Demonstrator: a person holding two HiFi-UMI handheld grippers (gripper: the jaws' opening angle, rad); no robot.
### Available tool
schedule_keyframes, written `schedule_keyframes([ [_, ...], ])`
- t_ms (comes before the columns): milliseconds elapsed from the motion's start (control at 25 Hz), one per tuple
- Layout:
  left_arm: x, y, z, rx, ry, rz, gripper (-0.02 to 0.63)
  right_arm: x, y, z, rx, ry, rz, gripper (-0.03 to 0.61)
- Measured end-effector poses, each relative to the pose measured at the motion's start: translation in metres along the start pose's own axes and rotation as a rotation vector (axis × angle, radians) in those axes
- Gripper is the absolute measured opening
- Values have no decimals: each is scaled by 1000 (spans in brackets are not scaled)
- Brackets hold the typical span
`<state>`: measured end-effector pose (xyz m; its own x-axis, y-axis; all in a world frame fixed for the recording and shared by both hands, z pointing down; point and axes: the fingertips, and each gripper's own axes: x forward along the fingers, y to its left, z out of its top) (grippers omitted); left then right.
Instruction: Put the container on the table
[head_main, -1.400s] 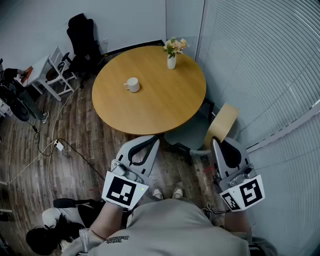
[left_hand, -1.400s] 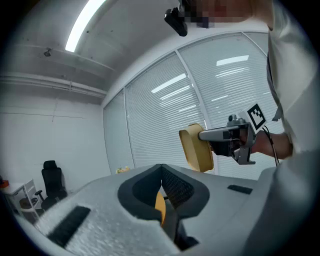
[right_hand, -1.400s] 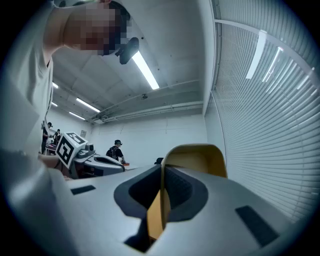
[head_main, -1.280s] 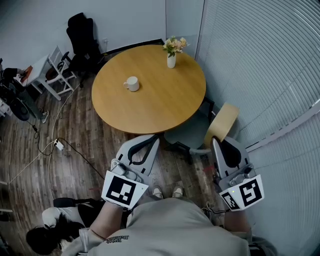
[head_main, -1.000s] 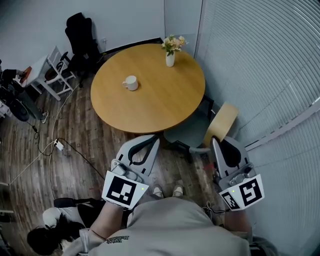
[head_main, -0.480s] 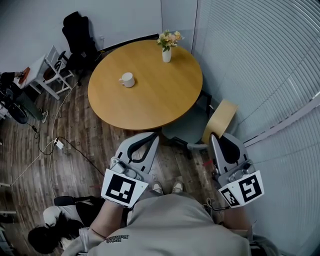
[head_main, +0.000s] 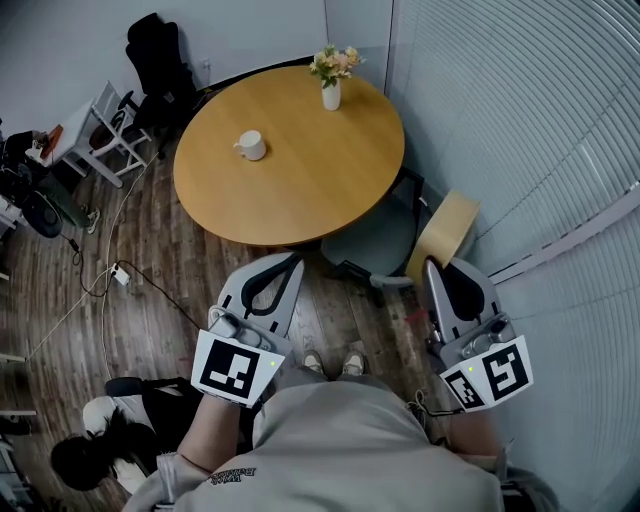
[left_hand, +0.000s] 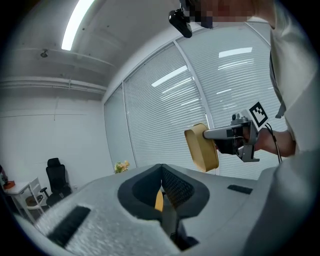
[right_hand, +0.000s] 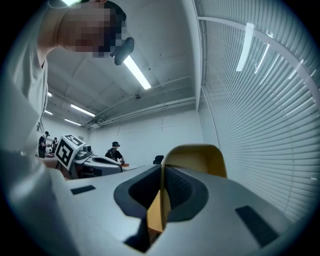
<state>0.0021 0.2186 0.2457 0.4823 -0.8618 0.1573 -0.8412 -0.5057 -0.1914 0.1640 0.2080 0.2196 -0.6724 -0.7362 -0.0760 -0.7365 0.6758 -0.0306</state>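
Observation:
A tan, shallow container is held on edge in the air by my right gripper, beside the window blinds and off to the right of the round wooden table. In the right gripper view the jaws are shut on the container's wall, at my right gripper. My left gripper hovers over the floor just short of the table's near edge, shut with nothing in it. From the left gripper view, my left gripper points toward the container and the right gripper.
On the table stand a white mug and a vase of flowers. A grey chair is tucked under the table's near right side. A black office chair, a white chair and floor cables lie left.
The head view has drifted, so the table sits slightly higher and further left. My left gripper has shifted a little left. The right gripper still holds the container.

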Motion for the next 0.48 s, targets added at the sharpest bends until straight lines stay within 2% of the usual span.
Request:
schedule_keyframes([
  [480,10,-25,-6,13,25,28,21,-13,-17,-10,-13,17,35,37],
])
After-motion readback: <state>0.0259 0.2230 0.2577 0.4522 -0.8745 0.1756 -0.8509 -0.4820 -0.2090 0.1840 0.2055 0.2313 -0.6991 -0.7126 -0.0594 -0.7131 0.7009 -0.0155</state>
